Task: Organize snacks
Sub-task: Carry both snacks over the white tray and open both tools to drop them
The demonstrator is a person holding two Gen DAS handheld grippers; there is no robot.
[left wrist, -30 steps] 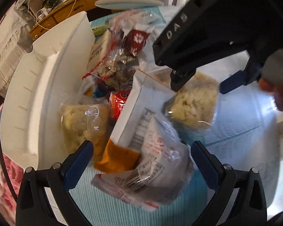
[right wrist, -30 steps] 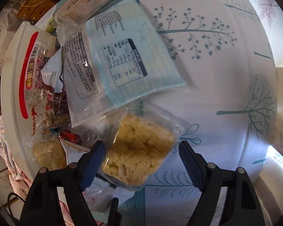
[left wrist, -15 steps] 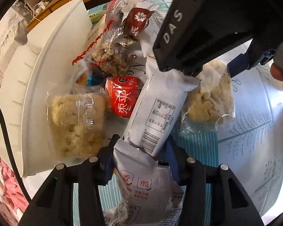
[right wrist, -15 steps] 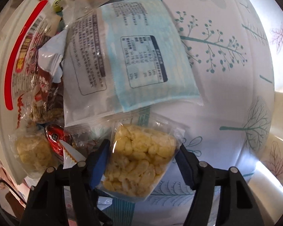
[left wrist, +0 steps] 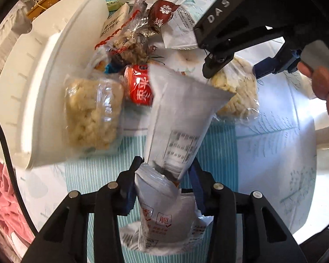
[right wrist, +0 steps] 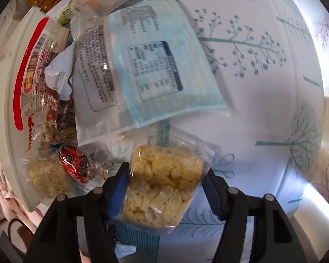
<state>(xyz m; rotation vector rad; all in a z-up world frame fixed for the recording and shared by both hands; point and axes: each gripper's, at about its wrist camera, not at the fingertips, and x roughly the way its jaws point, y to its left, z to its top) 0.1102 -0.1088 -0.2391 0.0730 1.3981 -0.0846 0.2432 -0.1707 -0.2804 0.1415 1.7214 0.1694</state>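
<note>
Left gripper (left wrist: 164, 176): fingers drawn close, pinching a white snack packet (left wrist: 177, 120) between the pads. Right gripper (right wrist: 167, 183): fingers closed against both sides of a clear rice-cracker bag (right wrist: 162, 186). Bare fingertips of the right hand (left wrist: 322, 87) visible behind that gripper.

Both wrist views look down close along their fingers; both show the white tray (left wrist: 43, 70) and snack pile (right wrist: 61, 114)

Both black grippers have blue fingers (right wrist: 118, 188), silver screws and white "DAS" lettering (left wrist: 217, 11).
</note>
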